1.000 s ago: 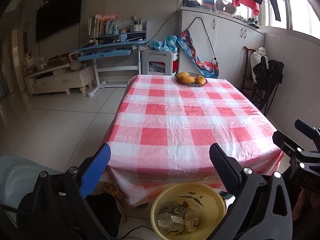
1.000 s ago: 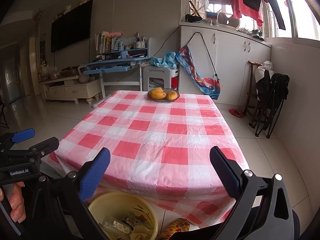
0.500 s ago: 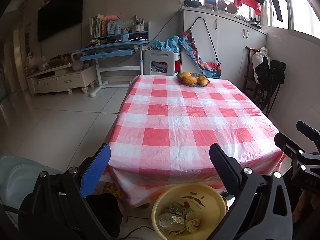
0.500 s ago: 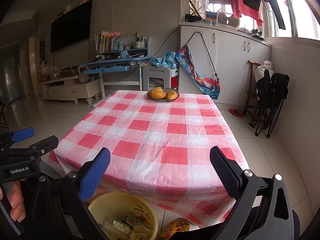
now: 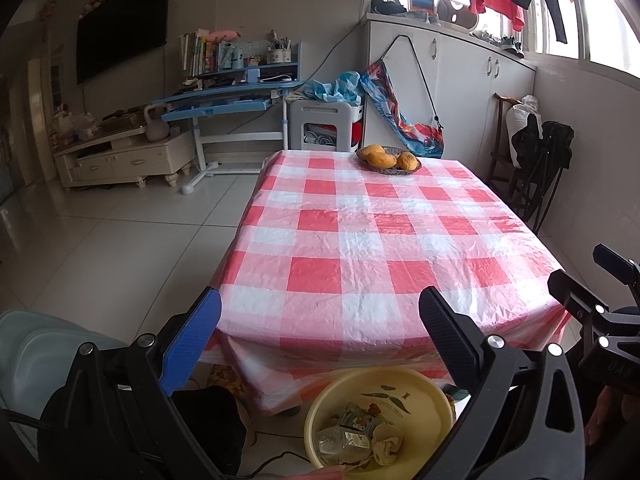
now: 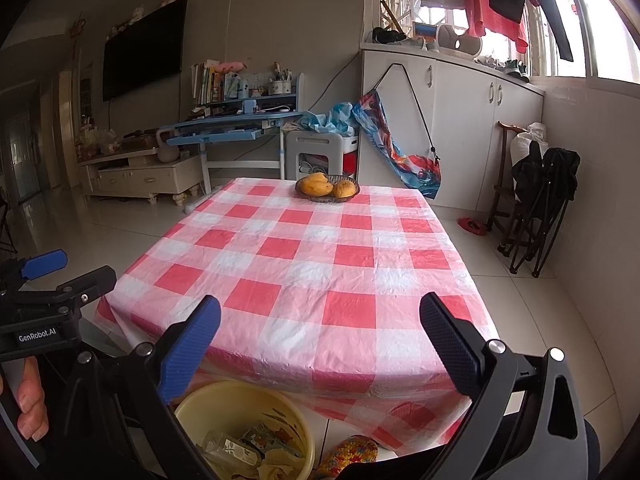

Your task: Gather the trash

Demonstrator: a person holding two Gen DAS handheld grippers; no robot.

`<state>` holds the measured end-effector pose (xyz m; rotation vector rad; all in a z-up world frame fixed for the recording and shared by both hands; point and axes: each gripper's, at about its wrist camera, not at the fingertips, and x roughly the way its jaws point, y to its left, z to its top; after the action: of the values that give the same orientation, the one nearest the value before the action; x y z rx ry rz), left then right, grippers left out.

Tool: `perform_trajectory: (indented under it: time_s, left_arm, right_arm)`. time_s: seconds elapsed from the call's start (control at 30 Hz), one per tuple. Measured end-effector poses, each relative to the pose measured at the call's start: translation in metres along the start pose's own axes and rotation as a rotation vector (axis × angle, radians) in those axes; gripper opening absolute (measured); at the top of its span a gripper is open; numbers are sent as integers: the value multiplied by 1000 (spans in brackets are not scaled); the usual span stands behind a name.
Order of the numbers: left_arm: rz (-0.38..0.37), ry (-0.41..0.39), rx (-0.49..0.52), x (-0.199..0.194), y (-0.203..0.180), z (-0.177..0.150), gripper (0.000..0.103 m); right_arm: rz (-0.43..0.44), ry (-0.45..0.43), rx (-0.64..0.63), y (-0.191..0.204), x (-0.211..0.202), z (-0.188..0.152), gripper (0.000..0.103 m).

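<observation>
Black-framed, both grippers hang level at the near table edge, jaws spread wide and holding nothing: the left gripper with one blue pad and one black, the right gripper likewise. Fingers of a hand wrap the left handle. Below them on the floor stands a yellow basin, the trash, crumpled wrappers and paper, lying inside it. Beyond stretches the table under a red-and-white checked cloth, bare but for a fruit bowl at its far end. Behind are a blue desk, white cabinets and a wall TV.
</observation>
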<state>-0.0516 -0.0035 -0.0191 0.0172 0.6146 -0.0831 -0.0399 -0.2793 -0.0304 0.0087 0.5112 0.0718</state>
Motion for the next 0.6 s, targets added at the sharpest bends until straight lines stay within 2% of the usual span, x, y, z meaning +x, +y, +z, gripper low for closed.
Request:
perform_trajectory:
  time_s: [0.6]
  left_arm:
    - [8, -4, -9, 1, 6, 0, 96]
  right_arm:
    - [-1, 2, -4, 0, 1, -1, 95]
